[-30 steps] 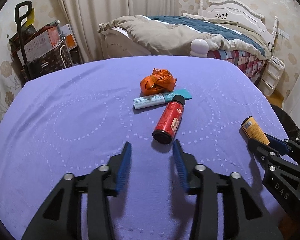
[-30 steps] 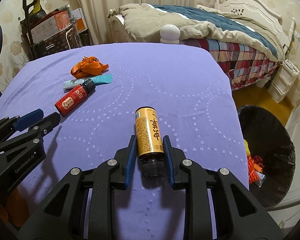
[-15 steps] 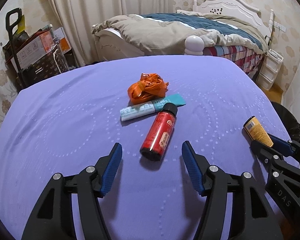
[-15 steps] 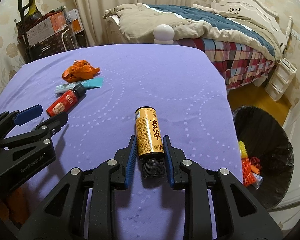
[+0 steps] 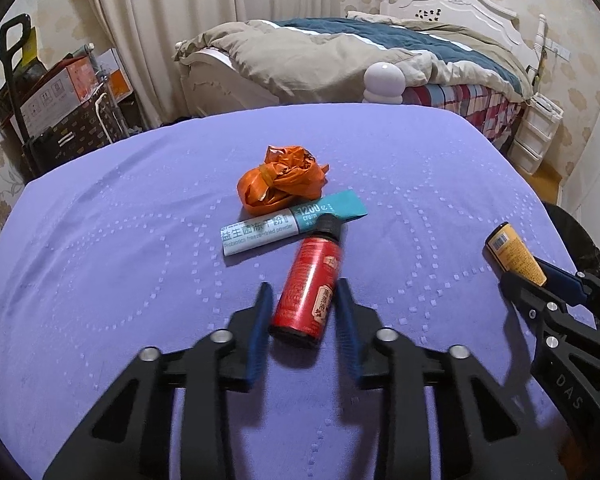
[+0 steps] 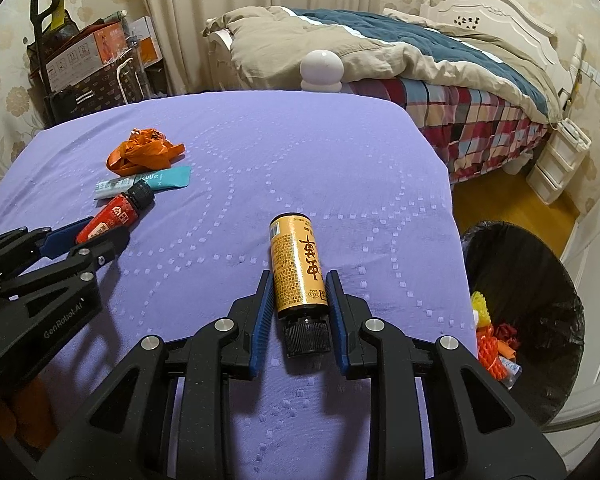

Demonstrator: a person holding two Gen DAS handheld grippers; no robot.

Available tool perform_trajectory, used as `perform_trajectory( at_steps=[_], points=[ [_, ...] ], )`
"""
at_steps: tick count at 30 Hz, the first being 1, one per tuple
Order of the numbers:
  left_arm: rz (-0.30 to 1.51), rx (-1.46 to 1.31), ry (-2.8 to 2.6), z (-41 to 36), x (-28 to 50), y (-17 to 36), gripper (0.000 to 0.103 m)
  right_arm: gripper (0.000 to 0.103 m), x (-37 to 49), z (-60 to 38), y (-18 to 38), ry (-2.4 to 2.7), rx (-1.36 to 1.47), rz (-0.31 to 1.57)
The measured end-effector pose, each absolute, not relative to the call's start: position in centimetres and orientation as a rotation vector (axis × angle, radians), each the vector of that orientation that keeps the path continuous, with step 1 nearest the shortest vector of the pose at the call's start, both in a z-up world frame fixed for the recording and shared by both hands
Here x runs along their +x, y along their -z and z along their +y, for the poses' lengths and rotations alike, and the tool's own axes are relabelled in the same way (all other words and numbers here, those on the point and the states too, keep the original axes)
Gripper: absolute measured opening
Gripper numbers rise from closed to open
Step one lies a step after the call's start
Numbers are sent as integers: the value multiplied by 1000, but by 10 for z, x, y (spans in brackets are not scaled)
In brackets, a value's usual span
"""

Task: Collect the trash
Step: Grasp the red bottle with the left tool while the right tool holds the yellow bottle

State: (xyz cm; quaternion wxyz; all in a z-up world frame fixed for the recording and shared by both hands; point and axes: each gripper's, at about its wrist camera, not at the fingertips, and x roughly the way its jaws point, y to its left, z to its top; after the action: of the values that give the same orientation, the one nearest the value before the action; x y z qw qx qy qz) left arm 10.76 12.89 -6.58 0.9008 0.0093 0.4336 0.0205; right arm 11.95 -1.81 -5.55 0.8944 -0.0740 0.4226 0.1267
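A red bottle (image 5: 308, 284) with a black cap lies on the purple-covered table (image 5: 100, 240). My left gripper (image 5: 303, 292) is closing on its lower end, with a blue pad against each side. Just beyond it lie a teal and white sachet (image 5: 292, 224) and a crumpled orange bag (image 5: 280, 180). My right gripper (image 6: 298, 280) is shut on a yellow bottle (image 6: 298, 264) near its black cap, bottom end pointing away. The right wrist view shows the left gripper (image 6: 100, 236) on the red bottle (image 6: 114, 216) at the left.
A black-lined bin (image 6: 532, 280) holding yellow and orange scraps stands on the floor off the table's right edge. A bed (image 6: 400, 60) with a white post lies beyond the far edge. Boxes and a trolley (image 6: 88, 64) fill the far left corner.
My left gripper opened wide, moved forward around the red bottle's base, then closed on it. The right gripper kept still, holding the yellow bottle.
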Motion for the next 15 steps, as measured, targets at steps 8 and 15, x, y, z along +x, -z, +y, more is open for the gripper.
perform_trajectory(
  at_steps=[8, 15],
  points=[
    [884, -6, -41, 132, 98, 63, 25, 26, 121, -21, 55, -258, -149, 875],
    [867, -30, -34, 129, 79, 61, 25, 25, 108, -29, 54, -251, -129, 870]
  ],
)
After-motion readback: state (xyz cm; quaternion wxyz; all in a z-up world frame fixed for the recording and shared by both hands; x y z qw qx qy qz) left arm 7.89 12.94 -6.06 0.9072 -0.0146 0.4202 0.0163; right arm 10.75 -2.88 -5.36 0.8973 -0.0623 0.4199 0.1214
